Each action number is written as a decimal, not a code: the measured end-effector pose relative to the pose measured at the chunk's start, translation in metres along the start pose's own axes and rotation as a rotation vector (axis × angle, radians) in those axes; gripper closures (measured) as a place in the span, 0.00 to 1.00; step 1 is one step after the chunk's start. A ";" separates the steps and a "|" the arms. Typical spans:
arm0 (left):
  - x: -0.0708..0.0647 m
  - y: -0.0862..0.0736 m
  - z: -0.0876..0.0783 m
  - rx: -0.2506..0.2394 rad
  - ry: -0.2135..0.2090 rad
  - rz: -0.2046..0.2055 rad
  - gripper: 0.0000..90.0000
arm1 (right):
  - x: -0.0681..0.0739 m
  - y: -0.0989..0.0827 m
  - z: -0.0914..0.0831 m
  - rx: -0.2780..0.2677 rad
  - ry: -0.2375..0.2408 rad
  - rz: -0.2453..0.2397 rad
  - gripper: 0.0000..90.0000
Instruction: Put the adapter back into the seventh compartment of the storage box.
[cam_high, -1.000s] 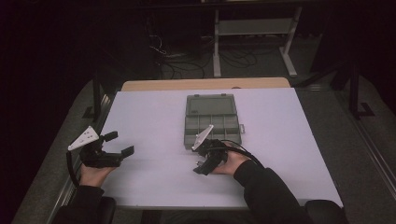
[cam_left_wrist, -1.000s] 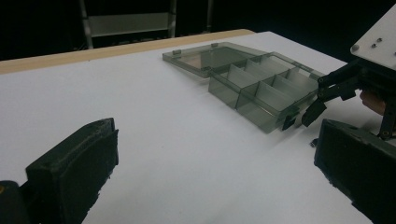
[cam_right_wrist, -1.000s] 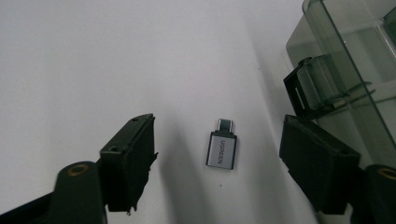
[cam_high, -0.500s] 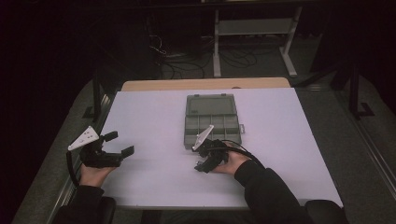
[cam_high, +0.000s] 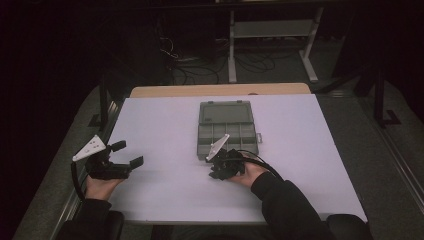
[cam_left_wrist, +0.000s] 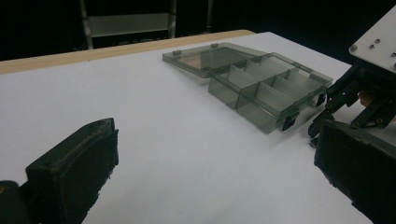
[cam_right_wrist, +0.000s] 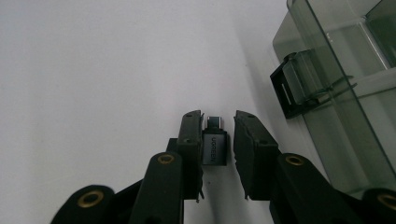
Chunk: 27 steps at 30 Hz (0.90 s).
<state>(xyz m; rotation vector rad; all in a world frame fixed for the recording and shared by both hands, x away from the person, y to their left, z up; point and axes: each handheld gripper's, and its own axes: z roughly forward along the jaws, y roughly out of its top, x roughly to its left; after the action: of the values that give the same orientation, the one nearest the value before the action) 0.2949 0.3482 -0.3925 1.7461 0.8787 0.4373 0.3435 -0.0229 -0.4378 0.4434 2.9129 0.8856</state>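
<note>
**A thin hold on a small adapter, right beside the box**

My right gripper (cam_right_wrist: 217, 116) is down on the worktop (cam_high: 165, 125) near the middle of its near edge. Its jaws have just been closing, with the little grey adapter (cam_right_wrist: 215, 148) between them. I judge it clenched on the adapter. One pad lies flat against it, while the other side shows a dark sliver I cannot read for certain. My left gripper (cam_high: 127, 154) rests near the worktop's left edge, released and spread wide, with nothing in it.

What worries me:
- The adapter is short and smooth. If only one pad truly bears on it, it could twist or squirt out forward as I lift.
- It lies flat on the worktop, so the pad tips may scrape the surface and push it along instead of raising it.
- The box (cam_right_wrist: 327, 116) stands just beside my right gripper. A careless swing could catch its wall or a black latch (cam_right_wrist: 299, 84) and shove the box away.

The count:
- one adapter
- one clear box, its lid (cam_high: 225, 112) folded back towards the far edge
- two black latches on its front wall
- several compartments that look empty, though I cannot count them surely
- two grippers
</note>
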 end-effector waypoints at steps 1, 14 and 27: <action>0.000 0.000 0.000 -0.001 0.000 0.000 0.00 | 0.000 0.000 0.000 -0.001 0.000 -0.006 0.82; 0.000 0.000 0.000 -0.001 0.000 0.000 0.00 | -0.001 0.000 0.000 0.005 0.002 0.003 0.83; 0.000 0.000 0.000 -0.001 0.000 0.000 0.00 | -0.003 0.000 -0.005 0.004 0.002 0.004 0.84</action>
<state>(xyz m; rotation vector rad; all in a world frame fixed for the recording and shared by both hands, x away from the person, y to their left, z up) 0.2950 0.3483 -0.3925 1.7447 0.8788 0.4376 0.3452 -0.0263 -0.4337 0.4495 2.9168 0.8811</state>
